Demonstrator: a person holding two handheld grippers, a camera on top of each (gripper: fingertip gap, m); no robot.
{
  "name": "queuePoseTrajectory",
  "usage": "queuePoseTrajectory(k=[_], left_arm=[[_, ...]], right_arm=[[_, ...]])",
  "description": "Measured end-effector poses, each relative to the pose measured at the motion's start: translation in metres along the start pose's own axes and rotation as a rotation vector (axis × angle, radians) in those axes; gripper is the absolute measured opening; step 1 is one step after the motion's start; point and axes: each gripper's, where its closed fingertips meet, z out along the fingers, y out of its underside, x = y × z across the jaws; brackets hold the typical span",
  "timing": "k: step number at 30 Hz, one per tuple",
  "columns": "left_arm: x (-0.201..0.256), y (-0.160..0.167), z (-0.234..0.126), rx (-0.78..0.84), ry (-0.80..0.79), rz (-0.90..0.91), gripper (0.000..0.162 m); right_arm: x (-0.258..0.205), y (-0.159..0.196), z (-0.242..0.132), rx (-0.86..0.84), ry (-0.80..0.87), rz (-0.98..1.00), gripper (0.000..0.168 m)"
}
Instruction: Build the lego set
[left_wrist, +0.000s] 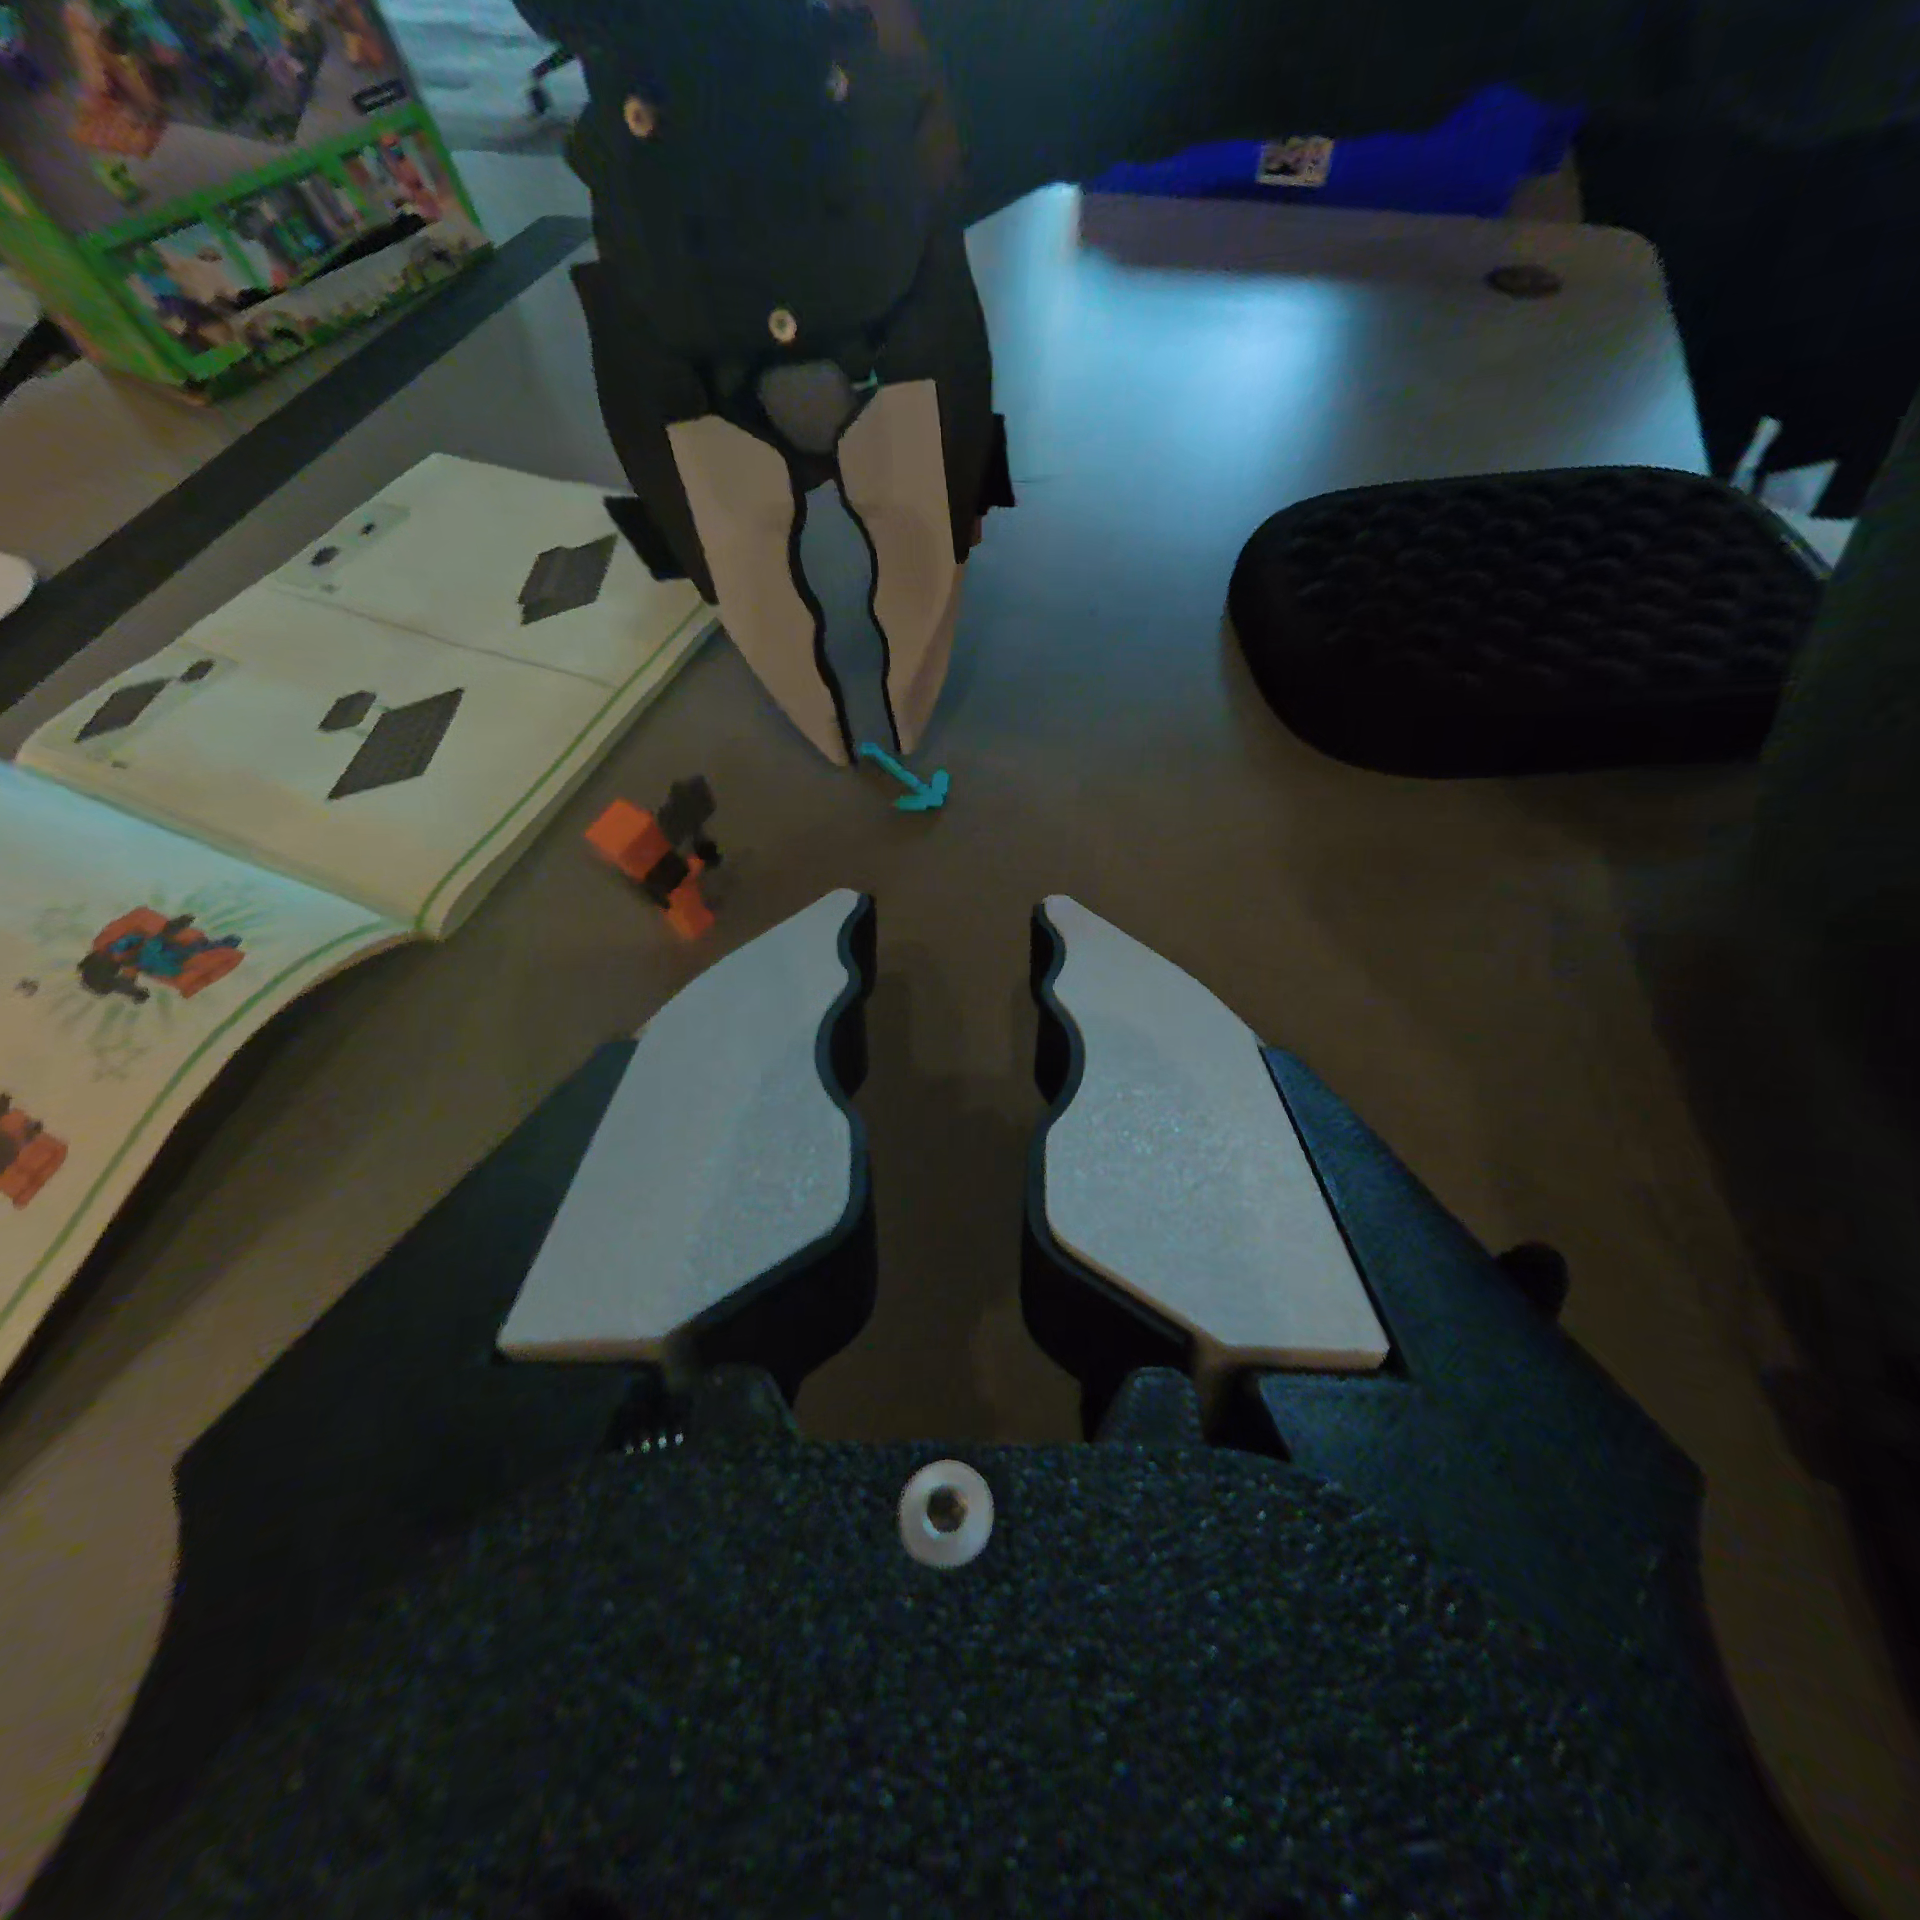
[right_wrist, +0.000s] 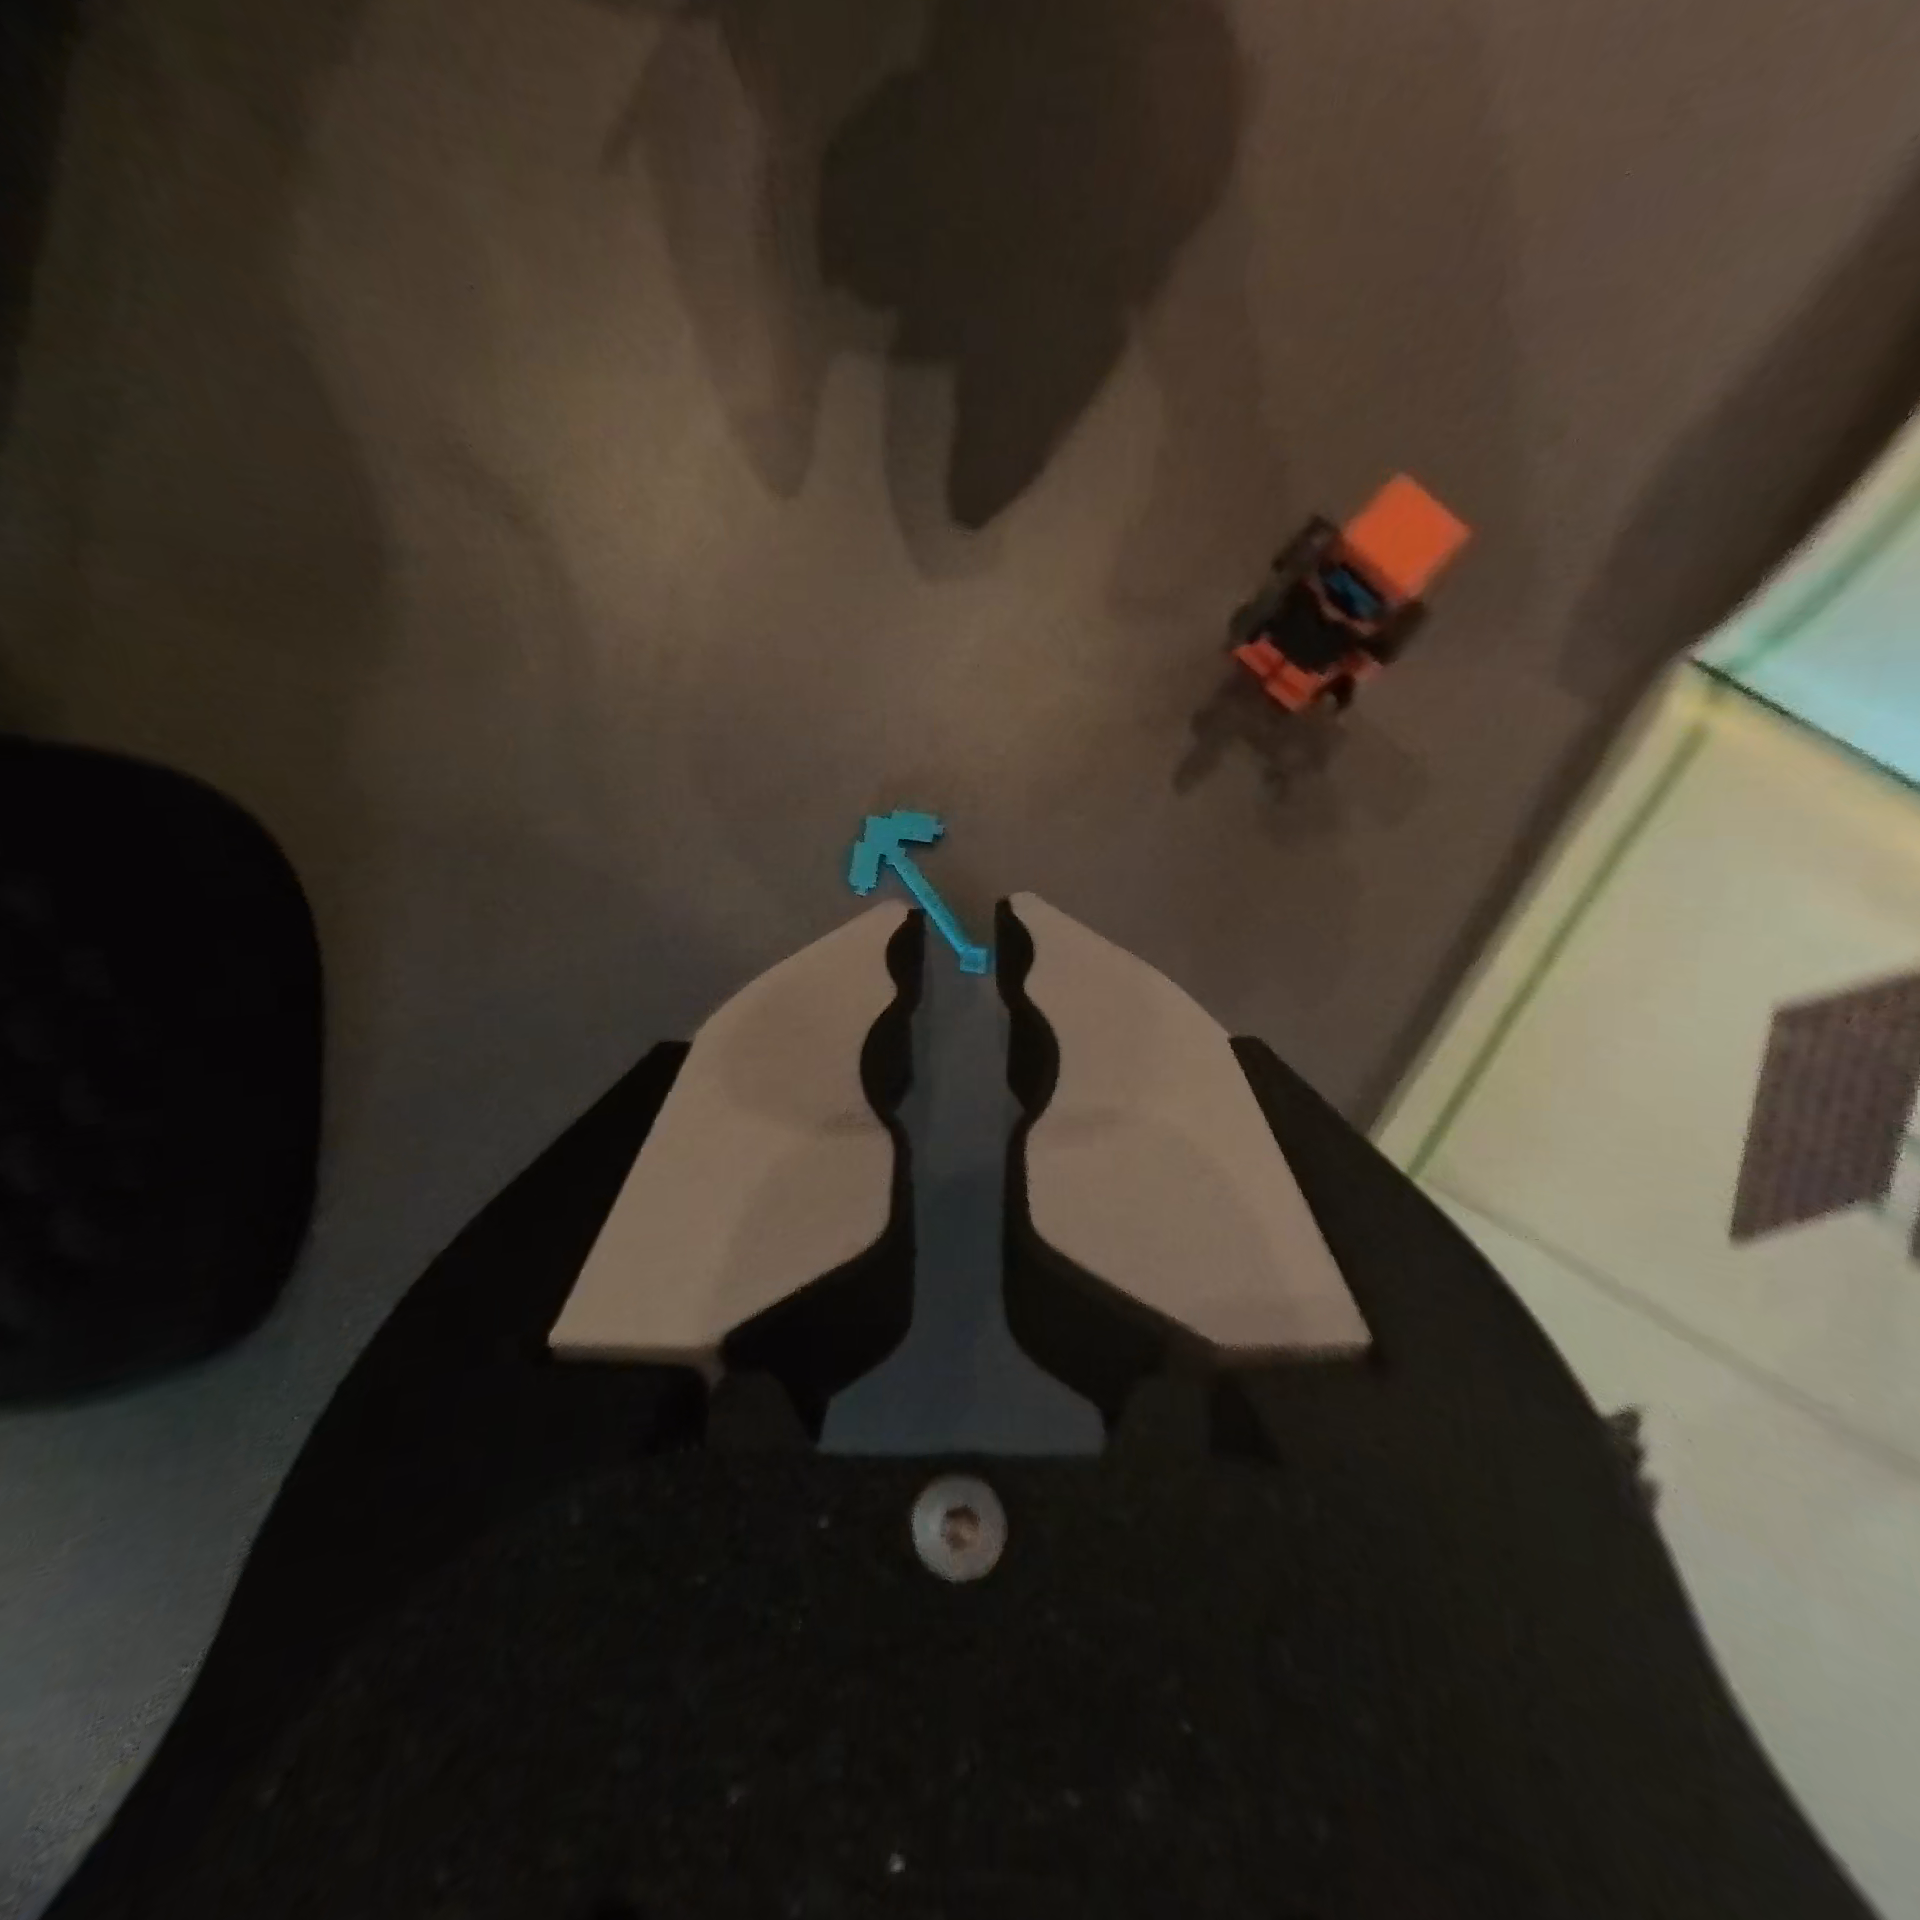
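we hold our left gripper (left_wrist: 951, 909) above the grey table (left_wrist: 1195, 935) with its fingers spread and nothing between them. across from it, our right gripper (right_wrist: 956, 909) points its tips down toward the table, its fingers drawn close with a narrow gap left; the handle end of a small turquoise pickaxe (right_wrist: 909, 878) lies in that gap, against the inner edge of one finger, but we cannot tell whether the fingers are truly pinching it. the head of the pickaxe sticks out past the tips and lies on the table. an orange and black lego figure (left_wrist: 660, 847) stands just beside the pickaxe, near the corner of an open instruction booklet (left_wrist: 343, 665). a green lego box (left_wrist: 223, 197) sits behind the booklet, and a black textured case (left_wrist: 1517, 618) rests well apart on the other side of the table.
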Motion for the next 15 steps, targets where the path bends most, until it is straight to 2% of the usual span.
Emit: queuePoseTrajectory(k=[10,15], left_arm=[[-0.009,0.008,-0.010,0.009,-0.103,-0.088,0.028],[-0.011,0.007,-0.009,0.016,-0.130,-0.109,0.027]], right_arm=[[-0.005,0.001,0.005,-0.016,-0.078,-0.190,0.003],[-0.005,0.001,0.005,0.006,-0.060,-0.132,0.002]])
